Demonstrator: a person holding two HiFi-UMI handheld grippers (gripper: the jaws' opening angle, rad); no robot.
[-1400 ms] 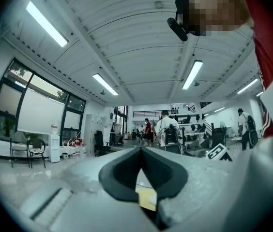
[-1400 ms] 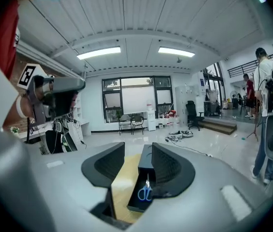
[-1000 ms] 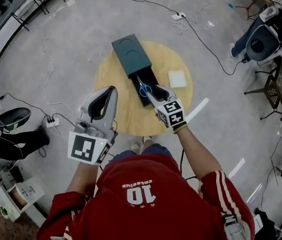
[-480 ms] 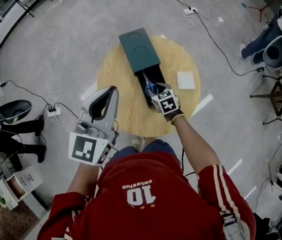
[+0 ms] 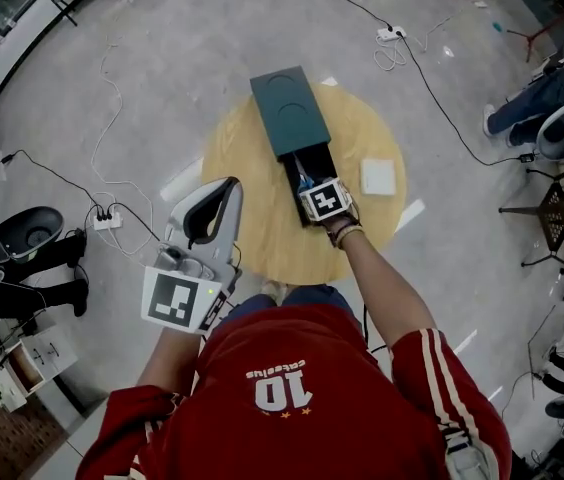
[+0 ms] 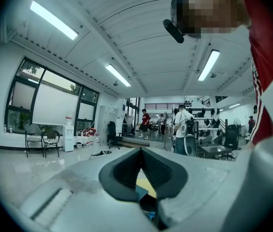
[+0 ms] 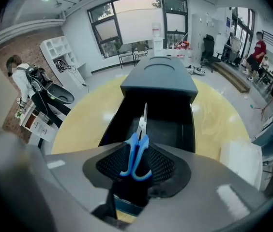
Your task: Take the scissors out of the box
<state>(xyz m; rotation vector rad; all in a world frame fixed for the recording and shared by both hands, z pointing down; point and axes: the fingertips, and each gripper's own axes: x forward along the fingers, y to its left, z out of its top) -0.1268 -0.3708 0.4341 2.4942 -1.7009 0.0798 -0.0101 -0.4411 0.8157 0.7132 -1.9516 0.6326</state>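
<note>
Blue-handled scissors [image 7: 140, 134] lie in the pulled-out black drawer [image 7: 174, 125] of a dark green box [image 5: 287, 108] on the round wooden table [image 5: 247, 158]. My right gripper [image 7: 137, 151] points steeply down into the drawer. Its jaws are closing, with the blue handles between the pads and a thin gap still showing. In the head view the right gripper [image 5: 312, 184] and its marker cube hide most of the scissors. My left gripper [image 5: 228, 183] hangs beside the table's near left edge, shut with nothing in it.
A white square pad [image 5: 377, 177] lies on the table right of the drawer. Cables and a power strip [image 5: 105, 218] run over the floor to the left. Chairs and seated people are at the far right, shelving at the lower left.
My right gripper has sunk and tipped downward into the drawer, onto the scissors' handles. The left gripper has drifted only slightly.
</note>
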